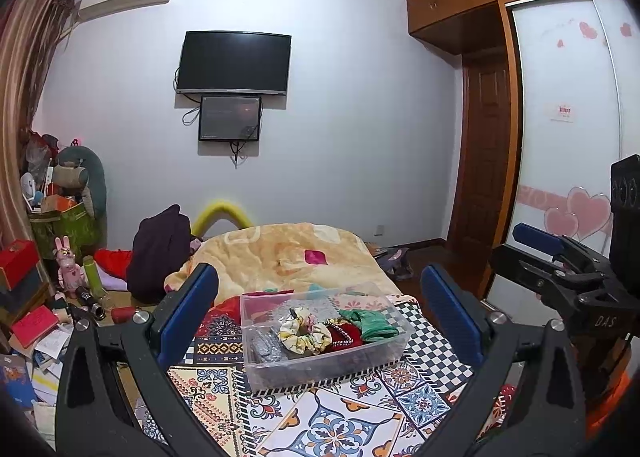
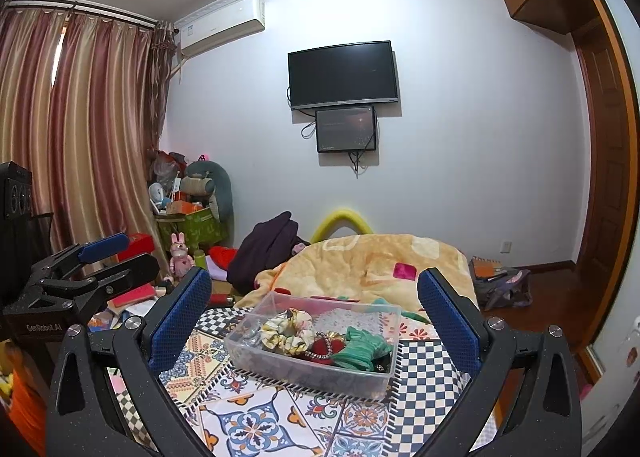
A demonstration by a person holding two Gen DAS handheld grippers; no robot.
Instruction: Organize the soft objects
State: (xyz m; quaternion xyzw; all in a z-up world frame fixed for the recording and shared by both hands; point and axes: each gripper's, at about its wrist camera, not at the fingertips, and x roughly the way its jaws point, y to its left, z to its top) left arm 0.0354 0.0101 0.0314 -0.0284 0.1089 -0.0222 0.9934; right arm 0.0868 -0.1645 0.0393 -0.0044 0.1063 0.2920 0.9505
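Observation:
A clear plastic box [image 1: 362, 365] stands on the patterned bedspread [image 1: 332, 417], in both views [image 2: 374, 379]. In it lie a floral scrunchie [image 1: 305, 331] [image 2: 286, 333], a red beaded scrunchie [image 1: 345, 335] [image 2: 328, 347], a green scrunchie [image 1: 368, 325] [image 2: 360, 347] and a grey one [image 1: 266, 345]. My left gripper [image 1: 320, 321] is open and empty, held in front of the box. My right gripper [image 2: 316, 321] is open and empty too, beside it; each shows in the other's view, the right one in the left wrist view [image 1: 548, 257] and the left one in the right wrist view [image 2: 92, 265].
A beige blanket [image 1: 280, 253] is heaped on the bed behind the box. A dark garment [image 1: 160, 249] and floor clutter, with books and a pink rabbit toy [image 1: 68, 265], lie left. A wardrobe [image 1: 568, 137] and door stand right. A bag [image 2: 500, 281] sits on the floor.

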